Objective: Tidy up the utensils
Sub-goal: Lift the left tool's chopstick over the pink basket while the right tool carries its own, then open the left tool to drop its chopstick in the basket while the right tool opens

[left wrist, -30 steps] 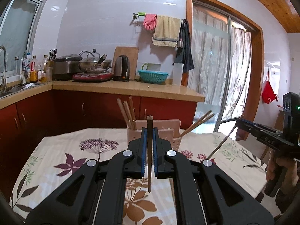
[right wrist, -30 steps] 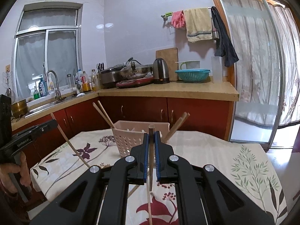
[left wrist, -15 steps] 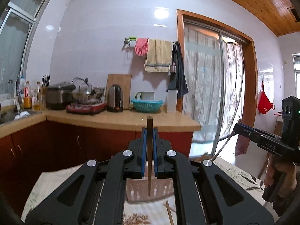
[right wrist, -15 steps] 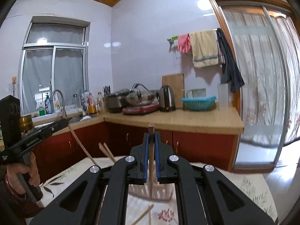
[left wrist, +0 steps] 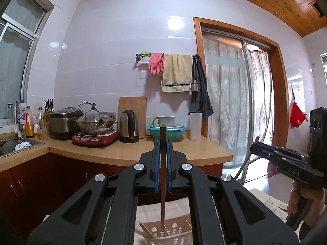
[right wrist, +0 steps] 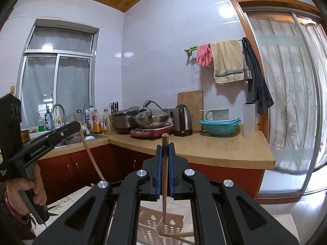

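each gripper, left (left wrist: 162, 167) and right (right wrist: 165, 169), clamped 1 chopstick (left wrist: 162, 175) upright; its tip, below the fingers, needed centering over the holder (left wrist: 169, 231) before lowering.

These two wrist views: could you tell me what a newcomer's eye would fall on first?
Front and centre in each view, a gripper is clamped on an upright chopstick: the left gripper holds a dark chopstick, the right gripper a paler chopstick. Below both sits a perforated utensil basket. Behind, pink rubber gloves hang on the wall rail above the counter.
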Available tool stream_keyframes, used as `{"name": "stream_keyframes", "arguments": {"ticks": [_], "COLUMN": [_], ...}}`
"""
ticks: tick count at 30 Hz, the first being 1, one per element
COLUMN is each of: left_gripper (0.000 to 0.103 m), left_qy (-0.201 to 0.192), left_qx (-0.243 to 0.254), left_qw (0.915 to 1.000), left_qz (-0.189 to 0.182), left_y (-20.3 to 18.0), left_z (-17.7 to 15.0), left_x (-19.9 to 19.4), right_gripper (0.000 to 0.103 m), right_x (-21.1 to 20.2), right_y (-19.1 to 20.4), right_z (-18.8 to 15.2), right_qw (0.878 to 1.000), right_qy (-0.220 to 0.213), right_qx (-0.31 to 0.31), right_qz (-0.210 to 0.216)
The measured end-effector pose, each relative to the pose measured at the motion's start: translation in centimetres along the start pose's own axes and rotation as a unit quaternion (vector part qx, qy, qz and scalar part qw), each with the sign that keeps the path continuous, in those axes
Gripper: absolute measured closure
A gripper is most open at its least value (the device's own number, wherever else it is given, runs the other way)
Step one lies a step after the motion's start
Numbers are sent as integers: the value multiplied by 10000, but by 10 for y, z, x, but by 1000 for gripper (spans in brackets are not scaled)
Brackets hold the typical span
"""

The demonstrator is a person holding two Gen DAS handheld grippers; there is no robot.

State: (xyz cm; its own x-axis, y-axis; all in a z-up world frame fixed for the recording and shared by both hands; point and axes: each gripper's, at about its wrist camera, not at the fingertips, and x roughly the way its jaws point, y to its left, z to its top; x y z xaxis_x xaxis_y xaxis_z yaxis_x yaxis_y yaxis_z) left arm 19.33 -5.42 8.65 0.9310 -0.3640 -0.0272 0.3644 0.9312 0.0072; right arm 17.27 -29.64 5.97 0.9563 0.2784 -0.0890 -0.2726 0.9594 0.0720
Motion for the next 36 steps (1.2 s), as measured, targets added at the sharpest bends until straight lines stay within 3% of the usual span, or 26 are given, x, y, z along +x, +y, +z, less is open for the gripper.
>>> {"name": "stream_keyframes", "arguments": {"ticks": [10,12,13,14,16,20,29,36], "left_gripper": [96,94,88,78,69,59,43,42], "left_qy": [735,928,974,999,971,858,646,1048], "left_qx": [36,36,39,36,41,86,81,104], "left_qw": [9973,9956,9952,9950,9952,9962,9977,9940], "left_qz": [89,77,76,68,70,85,184,281], "left_y": [0,0,0,0,-1,-5,-15,-28], "left_z": [-60,-73,-76,-78,-79,-73,-59,-100], "left_x": [46,51,52,51,46,34,-12,-52], "right_gripper": [96,90,76,65,62,58,56,56], "right_x": [50,56,57,54,48,35,-11,-51], "right_y": [-8,-9,-9,-8,-7,-3,9,20], "right_z": [-52,-62,-65,-67,-64,-54,-42,-87], "right_qw": [9964,9947,9944,9945,9951,9966,9986,9965], "right_qy": [830,1005,1040,1027,963,803,489,680], "right_qx": [171,202,204,218,224,159,-48,-240], "right_qz": [16,-4,-15,-28,-32,-47,-188,-432]}}
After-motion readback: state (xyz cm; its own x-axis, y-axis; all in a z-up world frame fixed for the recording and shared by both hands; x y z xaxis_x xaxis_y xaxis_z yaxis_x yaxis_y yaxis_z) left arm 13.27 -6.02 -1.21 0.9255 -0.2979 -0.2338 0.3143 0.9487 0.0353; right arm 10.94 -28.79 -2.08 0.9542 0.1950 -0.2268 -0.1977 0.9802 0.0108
